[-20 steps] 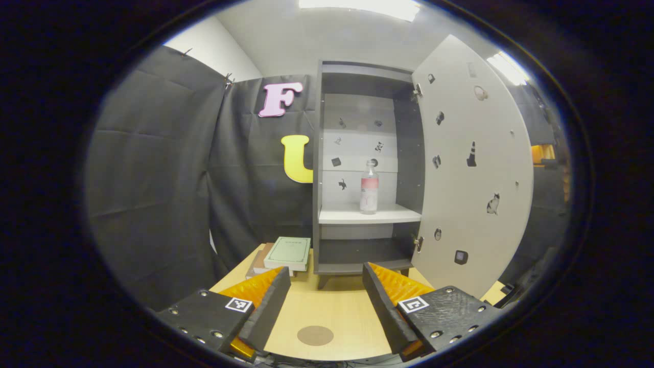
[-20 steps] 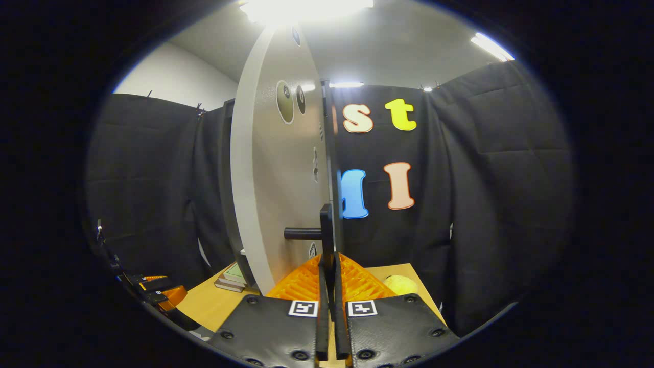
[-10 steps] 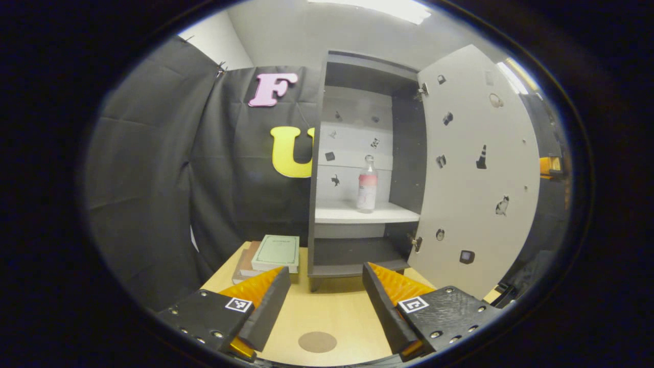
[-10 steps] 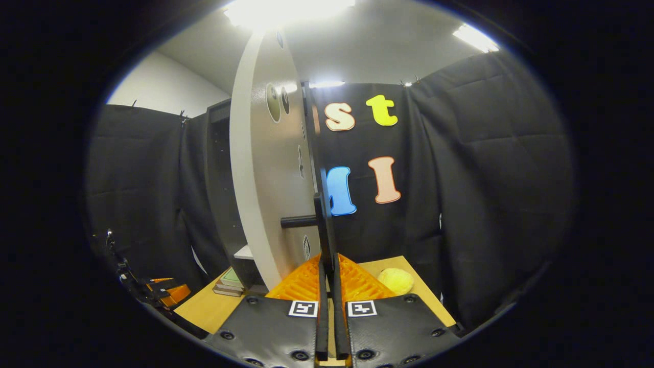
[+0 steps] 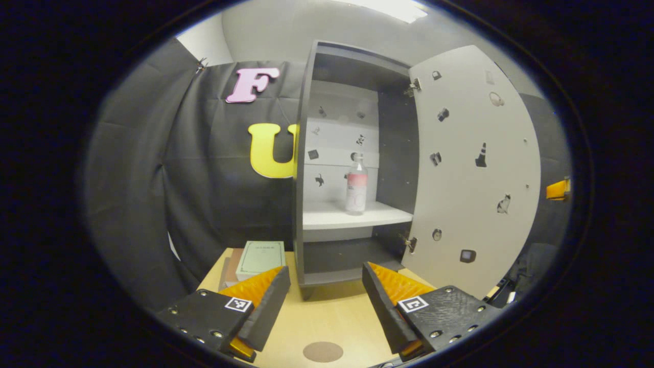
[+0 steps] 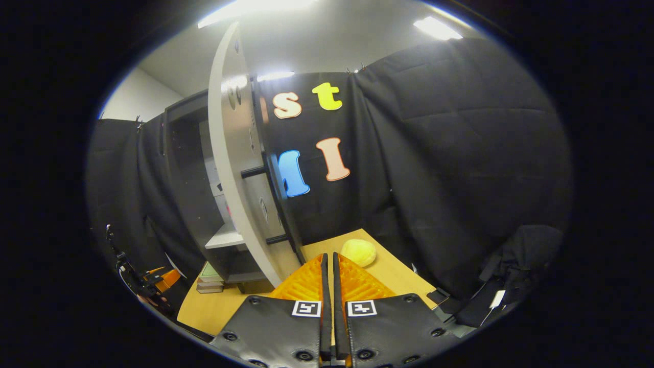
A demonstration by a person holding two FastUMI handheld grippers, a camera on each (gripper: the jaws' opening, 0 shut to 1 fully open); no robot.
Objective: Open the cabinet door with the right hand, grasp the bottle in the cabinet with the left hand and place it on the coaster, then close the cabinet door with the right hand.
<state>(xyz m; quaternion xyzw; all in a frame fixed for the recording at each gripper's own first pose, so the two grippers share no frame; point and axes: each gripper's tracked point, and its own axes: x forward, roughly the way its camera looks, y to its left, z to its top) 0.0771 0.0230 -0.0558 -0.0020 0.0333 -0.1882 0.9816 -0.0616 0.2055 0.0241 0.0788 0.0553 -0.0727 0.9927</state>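
The grey cabinet (image 5: pixel 306 153) stands on the wooden table with its pale door (image 5: pixel 475 168) swung wide to the right. A clear bottle (image 5: pixel 356 185) with a pink label stands upright on the white shelf (image 5: pixel 337 219). My left gripper (image 5: pixel 324 299) is open and empty, low over the table in front of the cabinet. The brown round coaster (image 5: pixel 323 351) lies just below it. In the right gripper view my right gripper (image 6: pixel 329 258) is shut on nothing, a short way off the door's dark handle (image 6: pixel 276 197). The door (image 6: pixel 227 153) shows edge-on there.
A stack of books (image 5: pixel 258 256) lies left of the cabinet foot. A yellow ball-like thing (image 6: pixel 358 252) rests on the table (image 6: pixel 214 306) behind the door, near the black cloth wall. My left gripper (image 6: pixel 158 278) shows at the far lower left.
My right gripper has come off the door handle and drawn back, still shut. The door has swung wider. My left gripper has moved closer to the cabinet, staying open.
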